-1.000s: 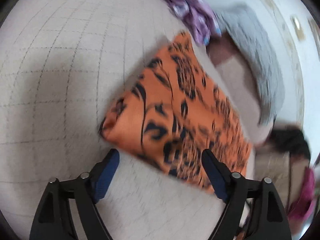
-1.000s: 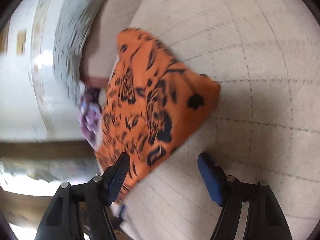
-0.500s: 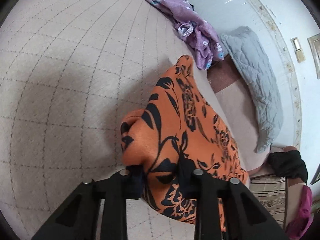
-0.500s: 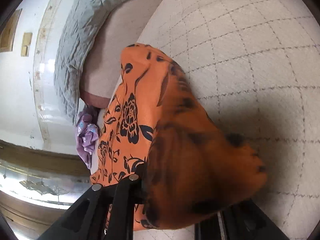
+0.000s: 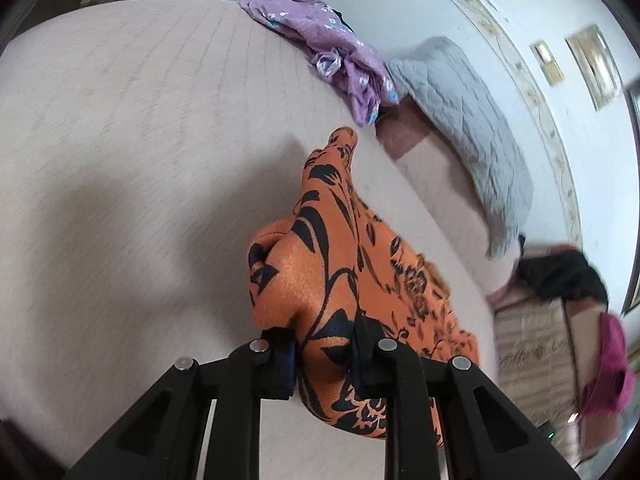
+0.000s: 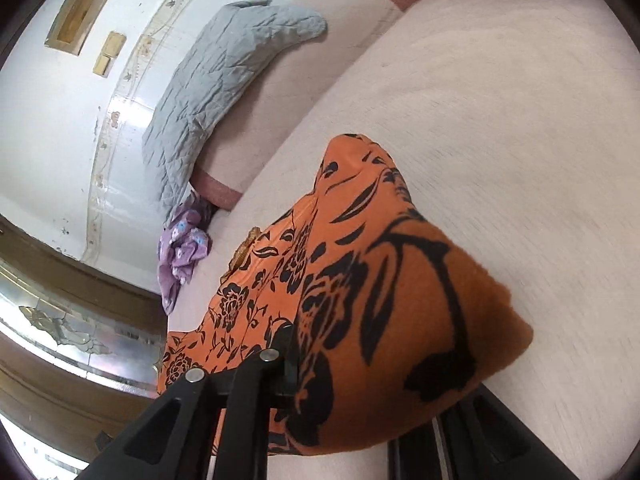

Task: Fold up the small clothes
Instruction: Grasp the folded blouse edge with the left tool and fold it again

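An orange garment with a black floral print (image 5: 352, 264) hangs lifted above the beige checked bed cover (image 5: 140, 140). My left gripper (image 5: 324, 356) is shut on one corner of it, cloth bunched between the jaws. In the right wrist view the same orange garment (image 6: 380, 300) drapes over my right gripper (image 6: 360, 372), which is shut on its other corner. The right finger of that gripper is mostly hidden by cloth. The far end of the garment trails down toward the bed.
A crumpled purple floral garment (image 5: 320, 40) lies at the bed's far edge; it also shows in the right wrist view (image 6: 180, 248). A grey quilted pillow (image 5: 464, 120) leans against the white wall. Black clothing (image 5: 560, 276) and pink clothing (image 5: 608, 364) sit at the right.
Both grippers were open over the flat garment a second ago. They closed on its near corners and have lifted it up off the bed.
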Motion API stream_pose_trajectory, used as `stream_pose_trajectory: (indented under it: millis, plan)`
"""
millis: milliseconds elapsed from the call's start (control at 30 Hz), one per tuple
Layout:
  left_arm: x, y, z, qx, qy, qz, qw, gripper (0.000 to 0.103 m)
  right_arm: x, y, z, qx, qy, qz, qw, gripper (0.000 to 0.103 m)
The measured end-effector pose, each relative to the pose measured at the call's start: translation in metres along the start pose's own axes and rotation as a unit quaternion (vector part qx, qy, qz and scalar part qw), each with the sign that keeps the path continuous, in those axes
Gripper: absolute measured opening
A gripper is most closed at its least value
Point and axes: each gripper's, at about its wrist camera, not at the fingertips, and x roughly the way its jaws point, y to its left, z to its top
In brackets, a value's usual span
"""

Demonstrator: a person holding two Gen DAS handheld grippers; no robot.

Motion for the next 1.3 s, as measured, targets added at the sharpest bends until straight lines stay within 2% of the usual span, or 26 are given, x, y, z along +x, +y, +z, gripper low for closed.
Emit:
stream_pose_trajectory:
  millis: [67, 133, 200, 300, 333, 367, 433, 500, 533, 600, 667, 733, 833, 1000, 1067, 1100, 1133, 1167, 1200, 1300]
  plan:
    - [-0.006, 0.010, -0.019, 0.012, 0.011, 0.019, 0.9997, 0.021, -0.009, -0.012, -0.015, 0.011, 0.011, -0.007, 1.000, 0.016]
    - [-0.003, 0.027, -0.027, -0.003, 0.034, 0.030, 0.9990, 0.025, -0.011, -0.024, -0.031, 0.019, 0.030, -0.020, 0.999, 0.019]
    - [-0.004, 0.040, -0.021, -0.037, 0.046, 0.007, 0.9982, 0.030, -0.011, -0.031, -0.039, 0.024, 0.047, -0.036, 0.998, 0.024]
    - [-0.024, 0.041, -0.011, -0.032, 0.033, 0.016, 0.9988, 0.032, -0.027, -0.034, -0.035, 0.025, 0.043, -0.054, 0.997, 0.048]
    - [-0.032, 0.038, -0.010, -0.022, 0.025, 0.020, 0.9993, 0.032, -0.041, -0.037, -0.032, 0.020, 0.031, -0.063, 0.997, 0.063]
    - [-0.038, 0.034, -0.010, -0.010, 0.018, 0.032, 0.9993, 0.034, -0.052, -0.037, -0.026, 0.019, 0.014, -0.066, 0.998, 0.065]
    - [-0.053, 0.017, -0.009, 0.047, -0.017, 0.072, 0.9962, 0.036, -0.080, -0.040, -0.018, 0.015, -0.031, -0.075, 0.997, 0.065]
    - [-0.063, -0.006, -0.004, 0.116, -0.051, 0.098, 0.9871, 0.043, -0.103, -0.035, -0.009, -0.002, -0.078, -0.074, 0.994, 0.064]
    - [-0.062, -0.021, 0.002, 0.147, -0.064, 0.104, 0.9815, 0.046, -0.107, -0.030, -0.005, -0.013, -0.087, -0.068, 0.994, 0.064]
    - [-0.053, -0.049, 0.019, 0.186, -0.076, 0.115, 0.9727, 0.061, -0.102, -0.014, 0.009, -0.046, -0.083, -0.055, 0.994, 0.062]
    - [-0.036, -0.073, 0.032, 0.219, -0.072, 0.124, 0.9652, 0.068, -0.084, 0.002, 0.026, -0.070, -0.064, -0.036, 0.995, 0.051]
    - [-0.007, -0.092, 0.046, 0.243, -0.061, 0.145, 0.9572, 0.069, -0.057, 0.015, 0.045, -0.086, -0.038, -0.019, 0.995, 0.048]
    - [0.036, -0.098, 0.062, 0.251, -0.031, 0.171, 0.9523, 0.069, -0.004, 0.022, 0.076, -0.089, 0.010, -0.011, 0.996, 0.039]
    - [0.103, -0.075, 0.085, 0.225, 0.012, 0.224, 0.9481, 0.069, 0.059, 0.018, 0.109, -0.065, 0.040, -0.009, 0.997, 0.039]
    - [0.124, -0.060, 0.090, 0.212, 0.033, 0.238, 0.9473, 0.069, 0.078, 0.010, 0.118, -0.041, 0.053, 0.003, 0.998, 0.039]
    - [0.135, -0.052, 0.090, 0.207, 0.043, 0.249, 0.9451, 0.073, 0.088, 0.003, 0.123, -0.023, 0.058, 0.003, 0.998, 0.039]
    - [0.139, -0.044, 0.089, 0.200, 0.040, 0.244, 0.9482, 0.076, 0.098, -0.007, 0.127, -0.004, 0.059, -0.006, 0.998, 0.036]
    - [0.137, -0.042, 0.087, 0.201, 0.020, 0.235, 0.9506, 0.078, 0.108, -0.017, 0.129, 0.013, 0.066, -0.015, 0.998, 0.025]
    - [0.136, -0.042, 0.085, 0.207, 0.013, 0.236, 0.9494, 0.079, 0.116, -0.026, 0.130, 0.029, 0.072, -0.017, 0.997, 0.021]
    - [0.133, -0.043, 0.080, 0.215, 0.009, 0.247, 0.9448, 0.079, 0.114, -0.030, 0.132, 0.041, 0.064, -0.006, 0.997, 0.020]
